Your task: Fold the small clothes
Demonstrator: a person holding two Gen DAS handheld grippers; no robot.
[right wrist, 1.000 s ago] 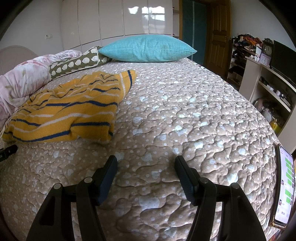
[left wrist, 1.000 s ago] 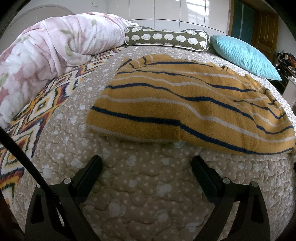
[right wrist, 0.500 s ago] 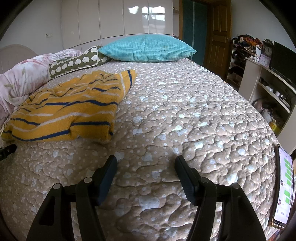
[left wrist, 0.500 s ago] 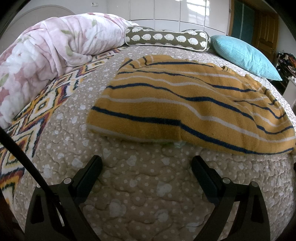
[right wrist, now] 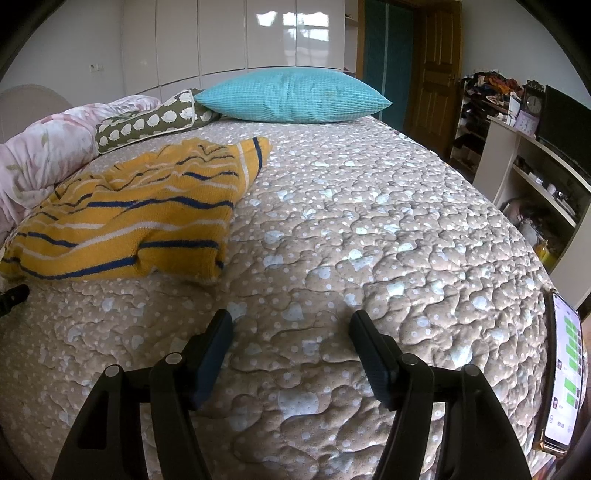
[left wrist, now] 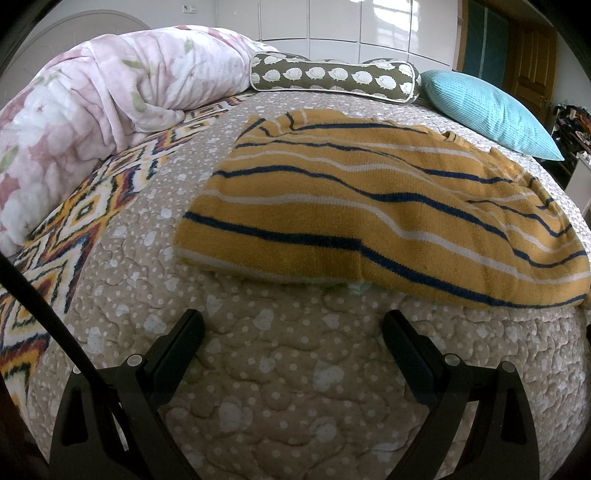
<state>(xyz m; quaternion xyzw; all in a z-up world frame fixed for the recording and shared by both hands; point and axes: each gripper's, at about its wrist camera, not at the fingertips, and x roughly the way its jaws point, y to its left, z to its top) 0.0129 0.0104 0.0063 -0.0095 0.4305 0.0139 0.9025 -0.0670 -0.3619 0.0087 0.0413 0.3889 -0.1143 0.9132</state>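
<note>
Both the left gripper [left wrist: 291, 325] and right gripper [right wrist: 291, 325] are gaping wide and empty, facing a soft, floppy knit sweater [left wrist: 369, 218] probably best pinched along its near hem just ahead.

Knitted mustard sweater [left wrist: 369, 221] on quilted cloth bedspread [right wrist: 369, 240] — glossy wardrobe panels [right wrist: 258, 33], ribbed teal pillow [right wrist: 291, 96].

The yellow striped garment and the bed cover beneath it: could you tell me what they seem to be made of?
Yellow striped garment: apparently knitted yarn, matte, with visible ribbed texture and soft folds. Bed cover: probably quilted fabric, stitched into puffy shapes, with a slight sheen.
</note>
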